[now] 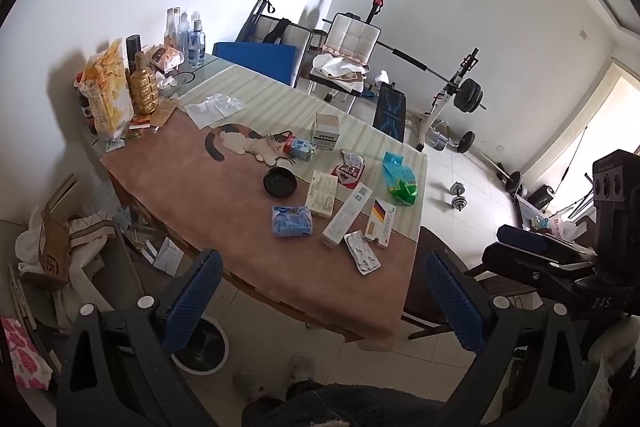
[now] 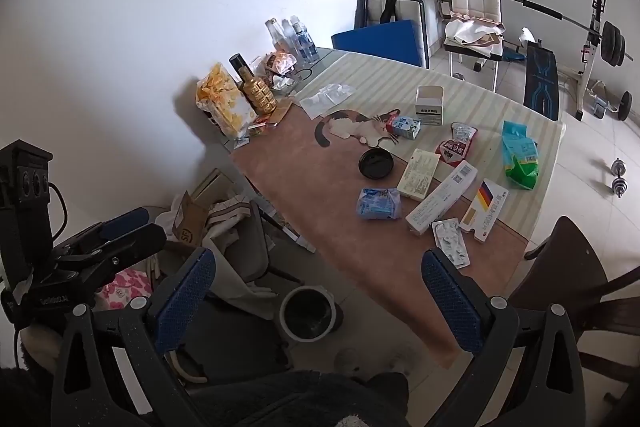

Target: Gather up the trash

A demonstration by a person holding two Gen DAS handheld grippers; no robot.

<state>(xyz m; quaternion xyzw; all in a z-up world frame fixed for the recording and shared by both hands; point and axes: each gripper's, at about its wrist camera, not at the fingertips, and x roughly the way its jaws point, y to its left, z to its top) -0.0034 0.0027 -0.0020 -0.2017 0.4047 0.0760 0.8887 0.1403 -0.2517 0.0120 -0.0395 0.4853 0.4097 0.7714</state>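
Observation:
Trash lies on the table (image 1: pixel 208 187): a blue tissue pack (image 1: pixel 291 221), a black lid (image 1: pixel 280 181), several medicine boxes (image 1: pixel 347 214), an empty blister pack (image 1: pixel 363 251), a red wrapper (image 1: pixel 349 169) and a green-blue bag (image 1: pixel 400 179). A white-rimmed bin (image 2: pixel 307 313) stands on the floor by the table's near edge; it also shows in the left wrist view (image 1: pixel 200 347). My left gripper (image 1: pixel 320 291) is open and empty, held above the table's near edge. My right gripper (image 2: pixel 320 291) is open and empty, above the bin and table edge.
Bottles, a gold bottle (image 1: pixel 142 85) and a snack bag (image 1: pixel 108 87) stand at the table's far left. A dark chair (image 2: pixel 568 267) is at the right. Cardboard and cloth clutter (image 1: pixel 60 251) lies on the floor at left. A weight bench (image 1: pixel 392 111) stands behind.

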